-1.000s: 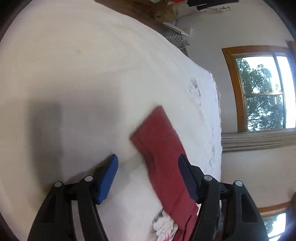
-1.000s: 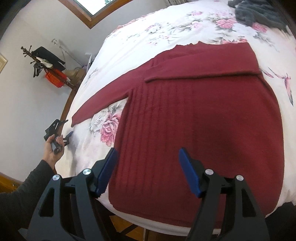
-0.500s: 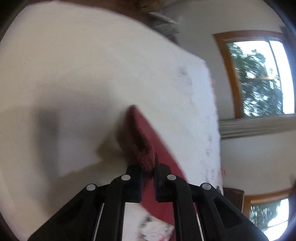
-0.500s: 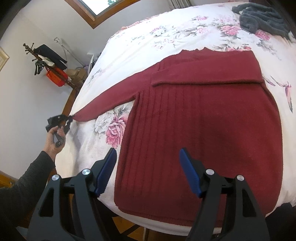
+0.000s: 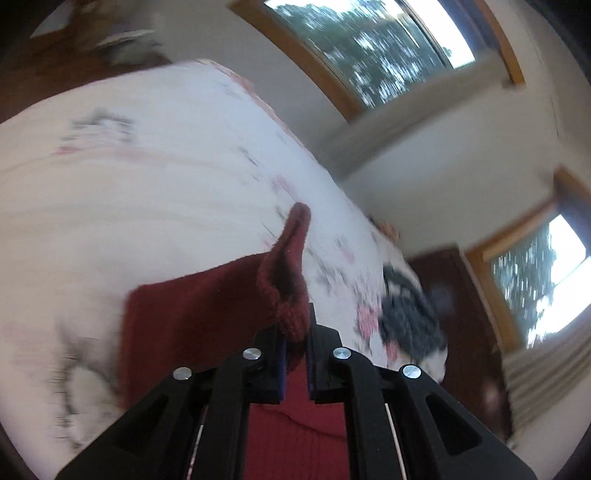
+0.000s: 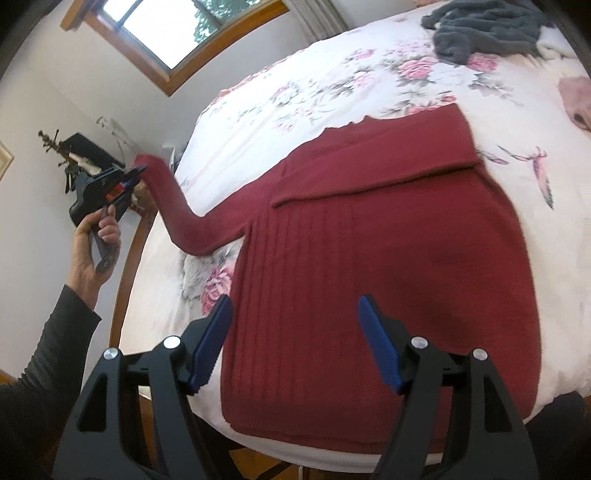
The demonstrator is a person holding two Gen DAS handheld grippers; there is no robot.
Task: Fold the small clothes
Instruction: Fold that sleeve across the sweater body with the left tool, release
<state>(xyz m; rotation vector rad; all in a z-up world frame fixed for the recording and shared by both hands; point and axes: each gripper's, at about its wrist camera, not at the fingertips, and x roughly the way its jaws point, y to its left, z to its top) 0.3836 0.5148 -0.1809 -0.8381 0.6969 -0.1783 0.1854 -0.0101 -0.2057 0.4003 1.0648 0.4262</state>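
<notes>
Sweater flat on floral bed | right sleeve already folded across | left gripper pinching left cuff, lifted | right gripper spread, idle | body folds remain

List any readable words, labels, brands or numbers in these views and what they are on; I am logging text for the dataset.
None can be read.
The red sweater, floral bedspread and grey garment show no lettering.
The left tool has a small red and blue patch, too small to read.
The left wrist view is blurred.
</notes>
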